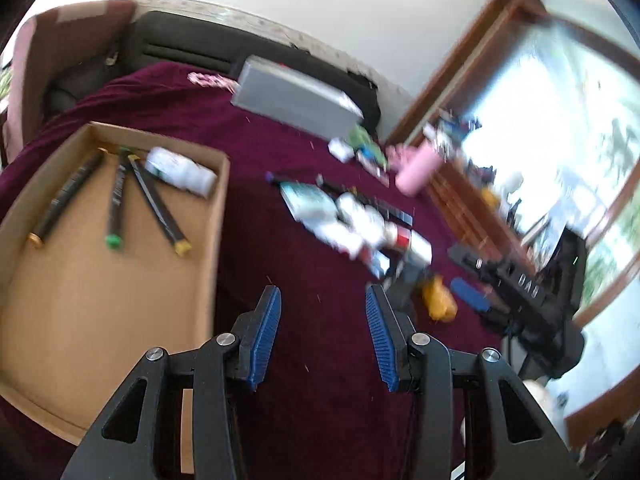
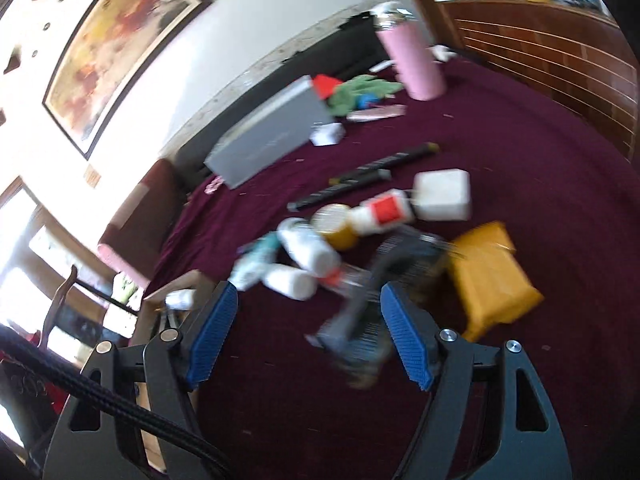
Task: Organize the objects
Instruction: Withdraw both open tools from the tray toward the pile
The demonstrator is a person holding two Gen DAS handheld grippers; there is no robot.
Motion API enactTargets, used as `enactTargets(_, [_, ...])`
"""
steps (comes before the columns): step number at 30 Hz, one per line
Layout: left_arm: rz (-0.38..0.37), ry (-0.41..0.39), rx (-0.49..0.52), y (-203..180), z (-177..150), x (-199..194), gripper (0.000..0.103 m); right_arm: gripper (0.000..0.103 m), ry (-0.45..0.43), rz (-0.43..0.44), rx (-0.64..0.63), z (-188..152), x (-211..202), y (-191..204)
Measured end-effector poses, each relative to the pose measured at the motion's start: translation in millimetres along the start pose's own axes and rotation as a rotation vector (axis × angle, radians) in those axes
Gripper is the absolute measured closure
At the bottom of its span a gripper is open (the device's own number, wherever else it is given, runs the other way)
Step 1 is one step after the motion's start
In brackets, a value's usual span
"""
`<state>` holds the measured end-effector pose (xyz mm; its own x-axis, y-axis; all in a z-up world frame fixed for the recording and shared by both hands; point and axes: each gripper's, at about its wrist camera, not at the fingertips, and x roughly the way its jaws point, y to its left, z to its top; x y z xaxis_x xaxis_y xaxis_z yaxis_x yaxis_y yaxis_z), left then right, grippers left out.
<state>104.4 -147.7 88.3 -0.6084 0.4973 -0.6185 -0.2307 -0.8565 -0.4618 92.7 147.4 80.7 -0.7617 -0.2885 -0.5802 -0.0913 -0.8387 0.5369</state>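
My left gripper [image 1: 322, 296] hangs open over the maroon cloth [image 1: 280, 264], with nothing between its blue pads. To its left lies a cardboard tray [image 1: 218, 216] holding three dark markers [image 1: 154, 204] and a white bottle [image 1: 180, 170]. A blurred pile of white bottles [image 1: 360, 220] and packets lies ahead on the right. My right gripper [image 2: 308, 292] is open too. A blurred dark brush-like thing [image 2: 360, 320] lies on the cloth between and beyond its fingers, and the pads do not press on it. White bottles [image 2: 308, 248], a yellow packet [image 2: 492, 280] and two markers [image 2: 360, 176] lie beyond.
A grey box [image 2: 272, 136], a pink flask [image 2: 412, 60], a green cloth [image 2: 360, 92] and a white block [image 2: 442, 194] sit farther back. A wooden rail [image 2: 540, 48] borders the right side. The tray corner [image 2: 180, 284] shows at the left of the right wrist view.
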Motion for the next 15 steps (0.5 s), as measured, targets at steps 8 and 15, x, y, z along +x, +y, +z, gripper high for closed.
enactTargets(8, [0.025, 0.071, 0.092, -41, -24, 20, 0.065, 0.029, -0.061, -0.001, -0.031, -3, -5, -17])
enactTargets(15, [0.052, 0.104, 0.103, -46, -30, 33, 0.065, 0.029, -0.108, -0.029, -0.092, -13, -6, -25])
